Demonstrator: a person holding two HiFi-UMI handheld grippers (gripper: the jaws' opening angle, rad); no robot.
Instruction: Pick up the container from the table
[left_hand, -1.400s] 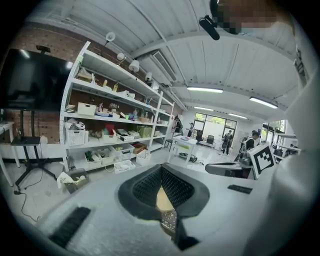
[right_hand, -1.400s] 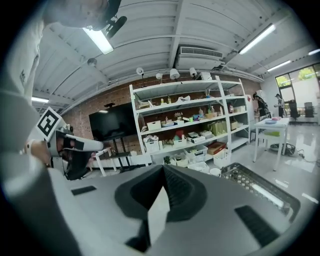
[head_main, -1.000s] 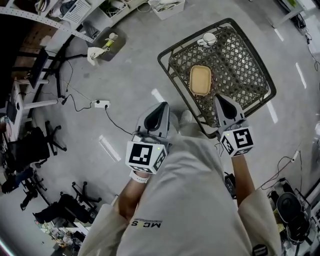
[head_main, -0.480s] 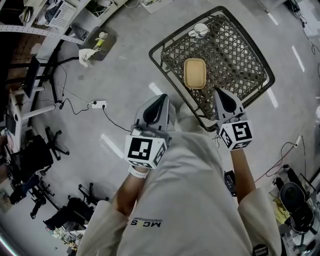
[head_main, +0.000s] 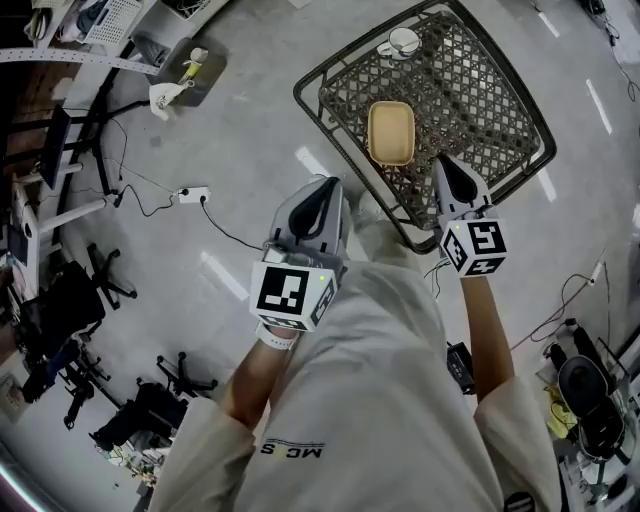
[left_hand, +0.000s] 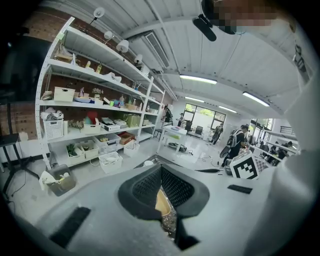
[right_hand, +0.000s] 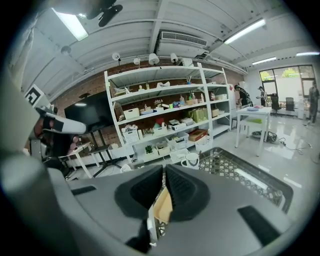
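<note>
Tan container (head_main: 391, 132) on dark lattice-patterned table (head_main: 480, 90); white mug (head_main: 403, 42).

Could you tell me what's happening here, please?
A person stands at a lattice table, a hand-held gripper in each hand. The right hand-held gripper points toward the container on the table, not touching it; the left hand-held gripper is over the floor beside it. Both have jaws together and hold nothing. A mug sits at the far corner.

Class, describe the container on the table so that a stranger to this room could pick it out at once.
Look for the dark lattice-topped table on the grey floor. Near its middle sits the container, a shallow, tan, round-cornered rectangle. Its only neighbour, a white mug at the far edge, is round and has a handle.
</note>
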